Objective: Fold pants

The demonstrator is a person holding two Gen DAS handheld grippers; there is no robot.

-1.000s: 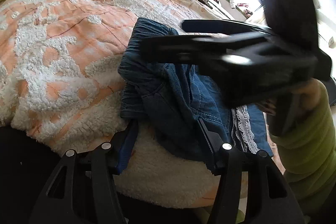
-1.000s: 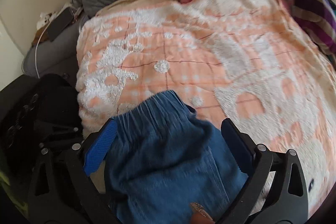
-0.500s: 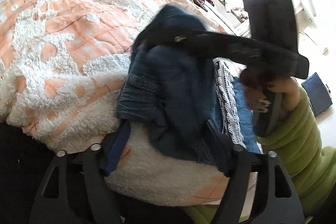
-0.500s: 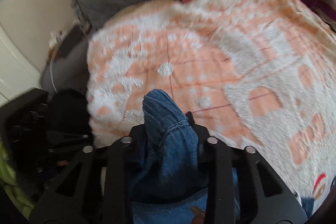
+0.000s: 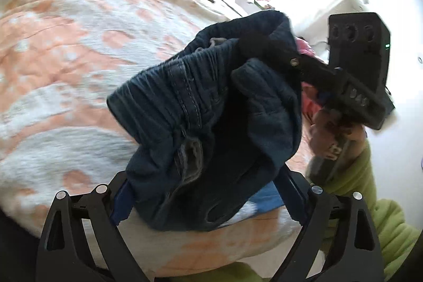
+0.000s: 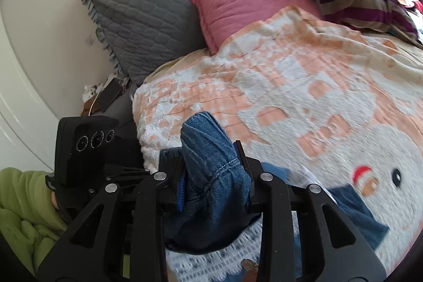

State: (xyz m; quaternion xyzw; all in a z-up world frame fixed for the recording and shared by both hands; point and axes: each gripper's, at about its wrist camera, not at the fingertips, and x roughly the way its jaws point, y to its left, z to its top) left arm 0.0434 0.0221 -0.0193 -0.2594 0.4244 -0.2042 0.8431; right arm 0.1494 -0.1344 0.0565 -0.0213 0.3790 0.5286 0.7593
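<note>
My right gripper (image 6: pixel 211 176) is clamped on a bunched fold of the dark blue denim pants (image 5: pixel 211 128), lifted at frame centre above the orange-and-white fleece blanket (image 5: pixel 66 57). My left gripper (image 5: pixel 206 202) has just been opening; its jaws stand wide apart, the denim hanging between them unpinched.

The pants (image 5: pixel 211 107) are dark blue denim, ribbed at the gathered waistband, with pale topstitching. Under them the blanket (image 6: pixel 304 86) is fluffy orange-and-white fleece, rough-looking. At eleven o'clock in the right wrist view lies a grey quilted pillow (image 6: pixel 148 4), matt cloth; a pink pillow (image 6: pixel 238 9) beside it looks smooth. The right tongs (image 6: pixel 211 176) are matt black plastic with shiny metal screws.
</note>
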